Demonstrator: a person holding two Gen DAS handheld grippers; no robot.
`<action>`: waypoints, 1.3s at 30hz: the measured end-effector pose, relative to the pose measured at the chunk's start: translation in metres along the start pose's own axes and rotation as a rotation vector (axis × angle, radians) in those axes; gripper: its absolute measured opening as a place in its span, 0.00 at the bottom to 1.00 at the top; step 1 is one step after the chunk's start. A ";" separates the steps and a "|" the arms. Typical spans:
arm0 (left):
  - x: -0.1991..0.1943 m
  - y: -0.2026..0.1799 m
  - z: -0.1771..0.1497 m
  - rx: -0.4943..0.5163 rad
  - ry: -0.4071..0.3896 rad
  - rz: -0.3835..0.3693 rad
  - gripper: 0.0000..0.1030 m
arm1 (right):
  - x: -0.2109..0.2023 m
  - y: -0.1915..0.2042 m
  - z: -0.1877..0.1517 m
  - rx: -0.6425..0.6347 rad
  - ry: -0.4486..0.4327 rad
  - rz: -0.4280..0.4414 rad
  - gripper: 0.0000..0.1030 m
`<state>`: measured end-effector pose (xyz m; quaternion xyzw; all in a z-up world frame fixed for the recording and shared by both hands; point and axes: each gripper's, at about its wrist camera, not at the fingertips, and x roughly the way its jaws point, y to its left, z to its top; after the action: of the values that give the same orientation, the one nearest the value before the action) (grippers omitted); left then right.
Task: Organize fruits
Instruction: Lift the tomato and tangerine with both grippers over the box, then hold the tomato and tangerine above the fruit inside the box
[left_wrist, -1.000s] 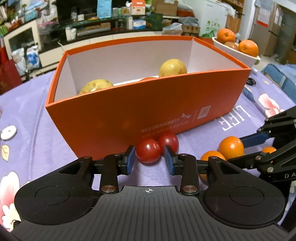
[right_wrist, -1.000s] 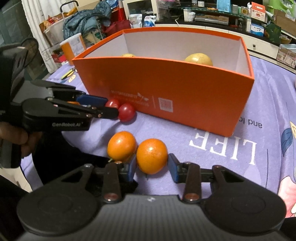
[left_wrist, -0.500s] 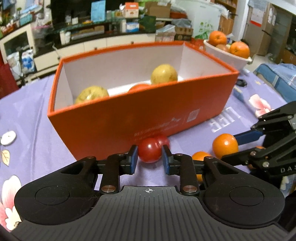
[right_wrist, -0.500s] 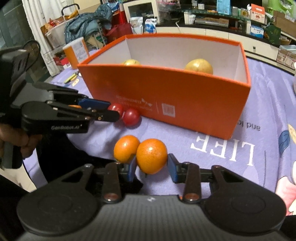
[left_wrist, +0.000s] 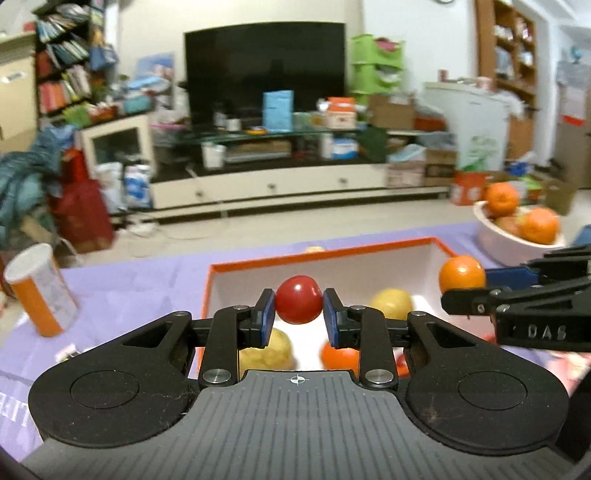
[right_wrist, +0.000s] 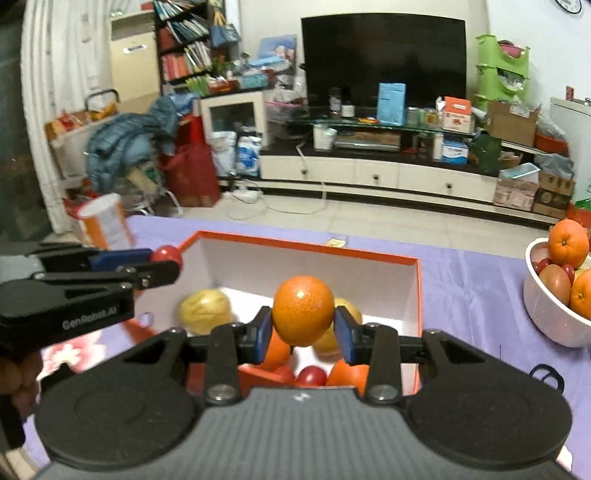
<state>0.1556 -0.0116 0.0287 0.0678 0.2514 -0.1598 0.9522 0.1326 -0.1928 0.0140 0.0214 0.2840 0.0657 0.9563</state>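
My left gripper (left_wrist: 298, 309) is shut on a small red tomato (left_wrist: 298, 300) and holds it in the air over the orange box (left_wrist: 321, 255). To its right, my right gripper (right_wrist: 303, 326) is shut on an orange (right_wrist: 303, 309), also raised above the box (right_wrist: 306, 246). Each gripper shows in the other's view, the right one (left_wrist: 463, 287) with its orange (left_wrist: 461, 274) and the left one (right_wrist: 168, 263) with its tomato (right_wrist: 167, 254). Inside the box lie yellow fruits (right_wrist: 205, 311), an orange (left_wrist: 339, 356) and small red fruits (right_wrist: 311, 376).
A white bowl (right_wrist: 550, 314) with oranges and other fruit stands on the purple cloth (right_wrist: 472, 291) right of the box. An orange-and-white cylinder (left_wrist: 38, 290) stands left of it. A hand (right_wrist: 24, 373) holds the left gripper. Behind the table are a TV unit and clutter.
Both grippers have risen from the cloth in front of the box to above its opening, the left carrying the red tomato and the right carrying the orange. Both views tilted upward.
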 end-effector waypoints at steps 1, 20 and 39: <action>0.007 -0.001 -0.001 -0.002 0.001 0.023 0.00 | 0.007 0.000 0.000 0.003 0.007 -0.010 0.39; 0.054 -0.010 -0.018 -0.070 0.105 0.115 0.00 | 0.045 0.008 -0.014 -0.017 0.079 -0.077 0.39; 0.061 -0.010 -0.020 -0.074 0.137 0.125 0.00 | 0.057 0.011 -0.012 -0.014 0.101 -0.079 0.39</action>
<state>0.1937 -0.0329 -0.0200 0.0587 0.3169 -0.0857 0.9427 0.1720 -0.1744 -0.0261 0.0004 0.3321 0.0307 0.9428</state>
